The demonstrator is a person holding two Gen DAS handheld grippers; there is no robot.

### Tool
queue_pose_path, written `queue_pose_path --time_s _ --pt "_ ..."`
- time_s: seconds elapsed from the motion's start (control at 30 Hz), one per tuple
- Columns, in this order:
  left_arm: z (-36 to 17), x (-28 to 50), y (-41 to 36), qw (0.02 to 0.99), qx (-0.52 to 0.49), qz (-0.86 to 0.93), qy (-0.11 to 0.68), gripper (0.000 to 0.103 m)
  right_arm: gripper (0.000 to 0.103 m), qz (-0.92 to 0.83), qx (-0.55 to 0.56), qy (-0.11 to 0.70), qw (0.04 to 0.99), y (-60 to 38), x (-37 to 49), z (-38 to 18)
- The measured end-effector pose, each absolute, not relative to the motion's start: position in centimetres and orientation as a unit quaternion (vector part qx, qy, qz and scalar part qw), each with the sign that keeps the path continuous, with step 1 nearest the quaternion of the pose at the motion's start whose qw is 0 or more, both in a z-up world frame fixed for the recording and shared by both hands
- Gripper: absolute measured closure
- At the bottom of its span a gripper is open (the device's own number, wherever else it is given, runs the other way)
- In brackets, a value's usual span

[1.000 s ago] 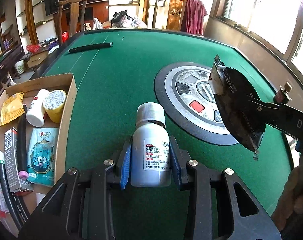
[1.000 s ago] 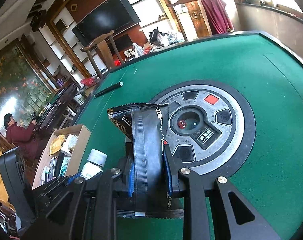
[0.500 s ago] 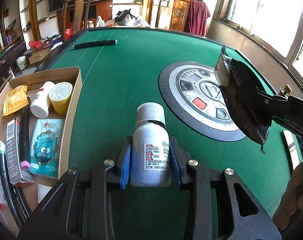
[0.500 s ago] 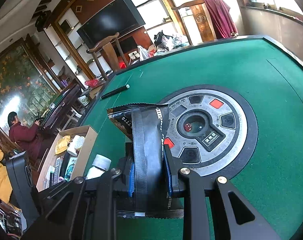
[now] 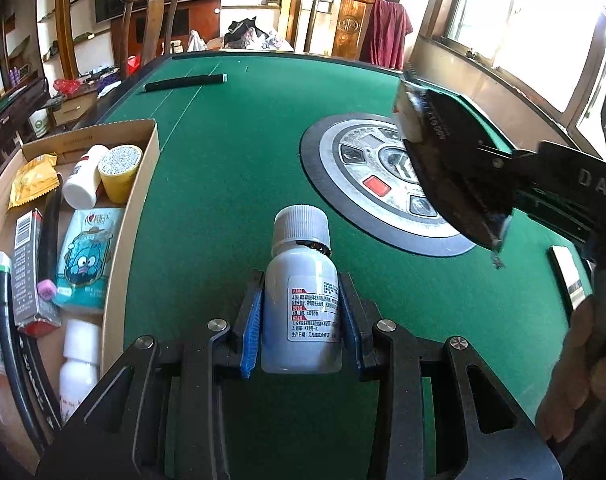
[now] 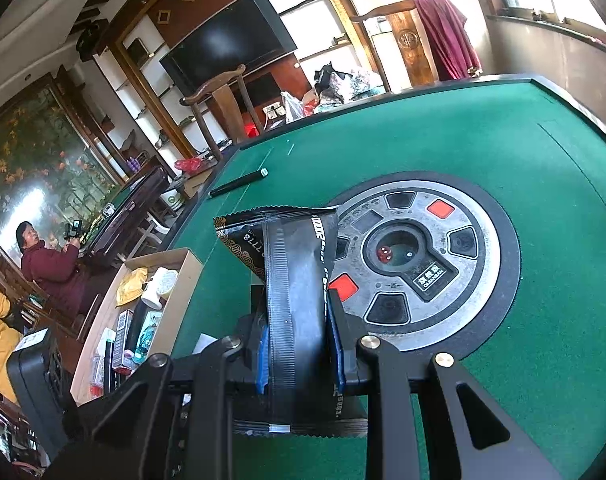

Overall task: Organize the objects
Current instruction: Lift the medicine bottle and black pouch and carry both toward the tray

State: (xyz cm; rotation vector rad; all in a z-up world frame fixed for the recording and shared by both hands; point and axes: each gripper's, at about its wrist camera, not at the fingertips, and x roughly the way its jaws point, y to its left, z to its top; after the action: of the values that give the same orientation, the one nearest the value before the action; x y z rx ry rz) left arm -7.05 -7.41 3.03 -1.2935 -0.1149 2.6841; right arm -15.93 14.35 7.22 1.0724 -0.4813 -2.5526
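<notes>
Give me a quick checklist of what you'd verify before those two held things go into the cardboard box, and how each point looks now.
1. Left tool grips the white plastic bottle with the ribbed cap: ok, both pads press its sides.
2. Bottle upright and capped: ok.
3. Right tool grips the black foil packet: ok, pinched between both pads.
4. Open brown cardboard box within view on the left: ok.
5. Free room in the box: cannot tell; the yellow tub, blue cartoon pouch and other items fill much of the visible floor.
6. Green felt table between bottle and box free of obstacles: ok.
</notes>
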Motion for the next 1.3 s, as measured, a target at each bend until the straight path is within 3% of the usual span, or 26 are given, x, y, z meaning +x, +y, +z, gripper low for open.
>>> queue_pose_path --time_s 0.8,1.3 --pt "7.3 -2.6 -9.0 0.056 -0.402 0.913 -0.054 0.069 0.08 -0.893 0.375 -0.134 0.209 10.9 -13.8 7.8" --pt "8.7 -0.4 -15.3 0.016 -0.379 0.919 -0.105 0.069 0.08 -0.882 0.387 -0.115 0.244 7.8 -12.4 7.2"
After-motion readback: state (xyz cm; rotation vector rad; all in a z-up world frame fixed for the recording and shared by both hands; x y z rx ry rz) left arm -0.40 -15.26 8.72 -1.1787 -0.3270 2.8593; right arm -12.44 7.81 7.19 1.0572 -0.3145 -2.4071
